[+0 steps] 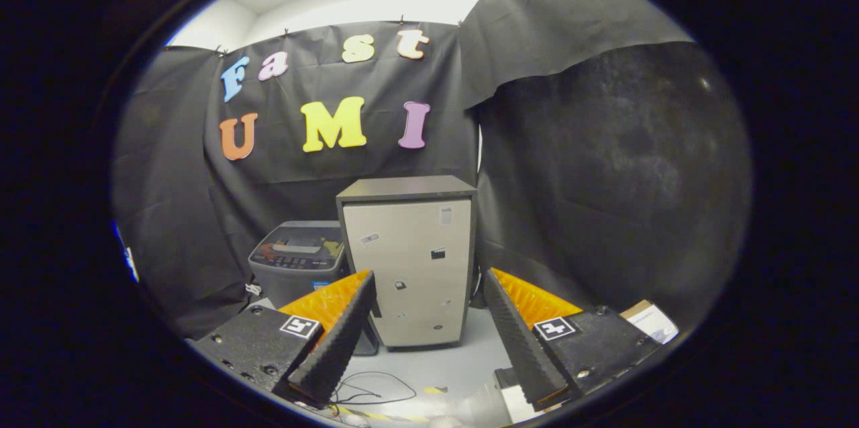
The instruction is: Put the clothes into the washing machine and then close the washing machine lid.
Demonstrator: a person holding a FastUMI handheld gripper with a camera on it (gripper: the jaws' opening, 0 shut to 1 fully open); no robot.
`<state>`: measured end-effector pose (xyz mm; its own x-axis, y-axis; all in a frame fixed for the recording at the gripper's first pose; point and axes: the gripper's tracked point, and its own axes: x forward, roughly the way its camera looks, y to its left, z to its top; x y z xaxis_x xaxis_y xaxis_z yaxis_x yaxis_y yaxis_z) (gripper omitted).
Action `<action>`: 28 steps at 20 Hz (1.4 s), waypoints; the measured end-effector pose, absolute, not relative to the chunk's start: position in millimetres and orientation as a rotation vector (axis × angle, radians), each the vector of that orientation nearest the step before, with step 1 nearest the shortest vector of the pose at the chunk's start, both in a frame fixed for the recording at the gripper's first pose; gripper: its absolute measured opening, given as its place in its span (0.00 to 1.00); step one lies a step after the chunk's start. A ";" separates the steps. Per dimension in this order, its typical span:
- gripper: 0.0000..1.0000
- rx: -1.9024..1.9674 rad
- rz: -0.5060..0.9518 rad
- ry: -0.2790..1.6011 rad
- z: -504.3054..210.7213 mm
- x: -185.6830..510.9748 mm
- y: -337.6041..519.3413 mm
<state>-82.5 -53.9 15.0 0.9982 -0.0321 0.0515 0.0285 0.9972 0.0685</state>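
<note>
My gripper (429, 294) is open, its two fingers (335, 341) spread wide with nothing between them. Beyond the left finger stands a small grey washing machine (295, 260) with a dark control panel on top; its lid looks closed. It sits on the floor beside a taller cabinet. No clothes are in sight.
A tall beige cabinet with a dark top (409, 260) stands straight ahead between the fingers, right of the washing machine. Black cloth walls close in behind and on the right. A black cable (376, 391) lies on the pale floor. A cardboard box corner (647, 321) shows beyond the right finger.
</note>
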 end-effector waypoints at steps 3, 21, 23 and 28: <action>1.00 0.063 -0.026 -0.056 11.2 -91.9 -62.1; 1.00 0.057 -0.040 -0.054 10.7 -106.4 -79.3; 1.00 0.060 -0.042 -0.056 11.7 -107.0 -81.1; 1.00 0.054 -0.043 -0.053 9.3 -108.6 -83.2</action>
